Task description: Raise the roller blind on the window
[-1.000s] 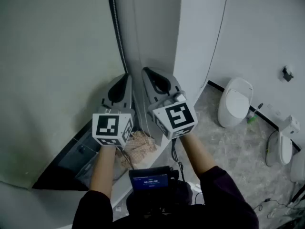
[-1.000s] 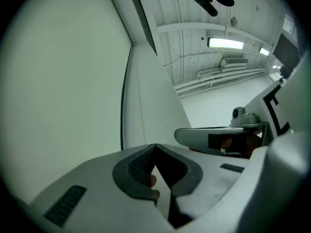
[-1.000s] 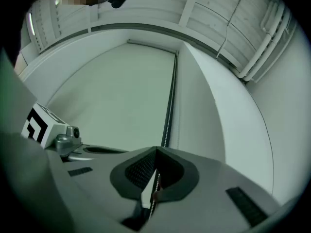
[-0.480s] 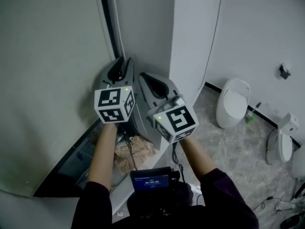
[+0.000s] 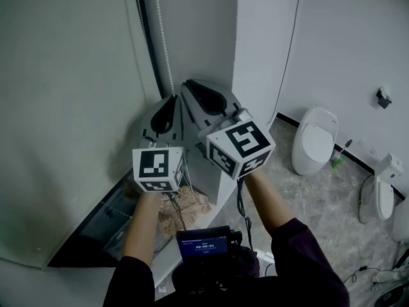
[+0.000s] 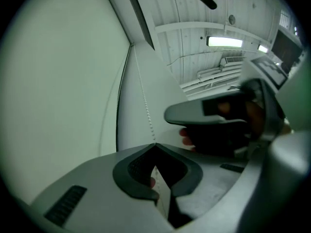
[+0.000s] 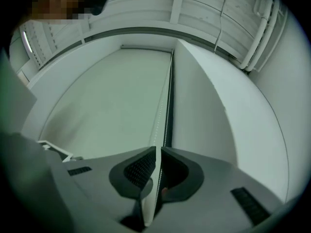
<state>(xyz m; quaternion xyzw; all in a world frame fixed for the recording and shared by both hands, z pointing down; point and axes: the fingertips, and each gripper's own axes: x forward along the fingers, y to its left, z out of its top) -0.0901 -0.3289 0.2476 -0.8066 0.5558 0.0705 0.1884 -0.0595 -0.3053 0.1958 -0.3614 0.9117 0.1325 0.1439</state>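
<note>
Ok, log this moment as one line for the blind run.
left gripper: shut on bead chain | right gripper: shut on bead chain, slightly higher | roller blind: mostly down

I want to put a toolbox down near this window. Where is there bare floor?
The stone floor between the person's right arm and the toilet is bare. Crowded: beneath the roller blind, where a crumpled cloth lies, and the corner where the left gripper and right gripper clamp the bead chain.

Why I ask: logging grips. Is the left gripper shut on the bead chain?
Yes, the left gripper has its jaws together on the bead chain entering their tips.
</note>
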